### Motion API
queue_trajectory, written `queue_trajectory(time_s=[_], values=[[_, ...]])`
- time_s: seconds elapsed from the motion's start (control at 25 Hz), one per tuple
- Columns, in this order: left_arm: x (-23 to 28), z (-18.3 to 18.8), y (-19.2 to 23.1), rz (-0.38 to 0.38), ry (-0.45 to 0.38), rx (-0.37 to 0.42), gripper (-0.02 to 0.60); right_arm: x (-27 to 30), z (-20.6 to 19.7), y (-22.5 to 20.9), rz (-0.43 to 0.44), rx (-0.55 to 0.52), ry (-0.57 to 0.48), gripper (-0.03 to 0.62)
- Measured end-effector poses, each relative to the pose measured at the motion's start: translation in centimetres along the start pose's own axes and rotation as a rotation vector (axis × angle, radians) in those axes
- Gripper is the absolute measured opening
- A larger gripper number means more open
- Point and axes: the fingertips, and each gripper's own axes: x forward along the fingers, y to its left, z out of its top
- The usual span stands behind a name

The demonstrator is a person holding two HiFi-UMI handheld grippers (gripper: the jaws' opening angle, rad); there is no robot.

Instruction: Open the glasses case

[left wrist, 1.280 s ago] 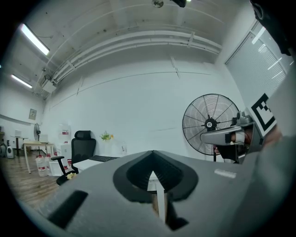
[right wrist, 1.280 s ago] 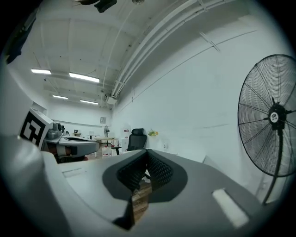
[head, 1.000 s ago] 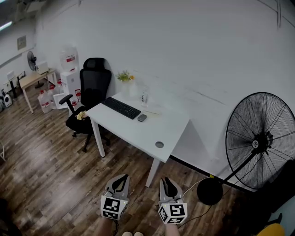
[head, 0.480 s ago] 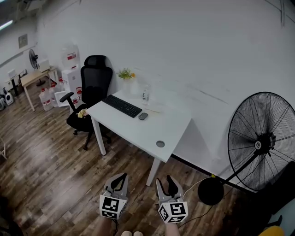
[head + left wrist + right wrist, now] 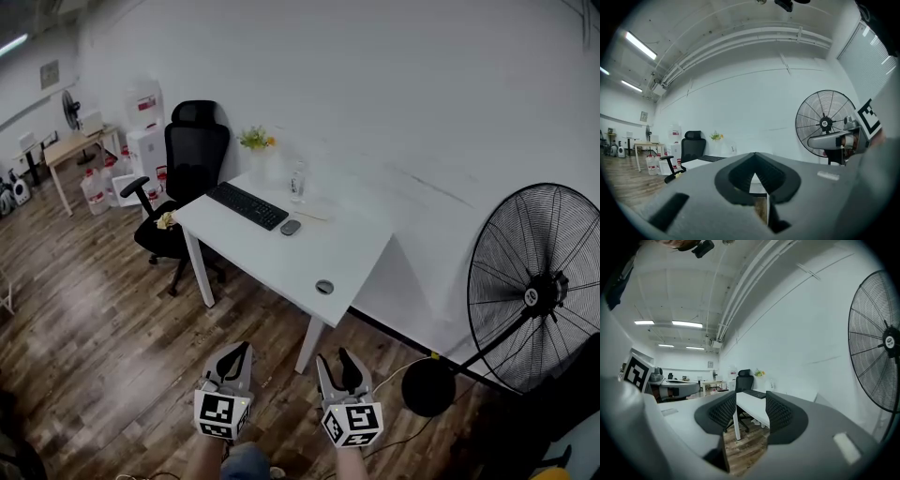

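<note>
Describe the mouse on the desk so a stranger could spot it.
Start at the white desk between the black office chair and the standing fan. On it lies a black keyboard; the mouse is the small grey oval beside the keyboard's fan-side end, unlike the dark round spot alone near the desk's front edge.

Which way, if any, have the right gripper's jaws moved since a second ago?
Yes: right gripper opened; its jaws, shut before, now stand apart either side of the white desk leg.

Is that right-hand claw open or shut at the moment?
Open. The right claw has its padded jaws apart in the right gripper view, with the white desk and wood floor showing between them.
</note>
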Motion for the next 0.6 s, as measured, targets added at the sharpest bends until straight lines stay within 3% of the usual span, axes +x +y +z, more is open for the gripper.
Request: queue_trajectory(time_s=[0.36,0.6], values=[[5.8,0.0,0.9,-0.018,-0.021,0.008,0.008,4.6,-0.2,-2.9,0.000,-0.007,-0.006,0.189],[11.9,-0.9,4.1,-0.029,-0.028,0.001,0.008,10.3,-0.8,-5.3,-0.017,-0.022,-0.002,0.189]])
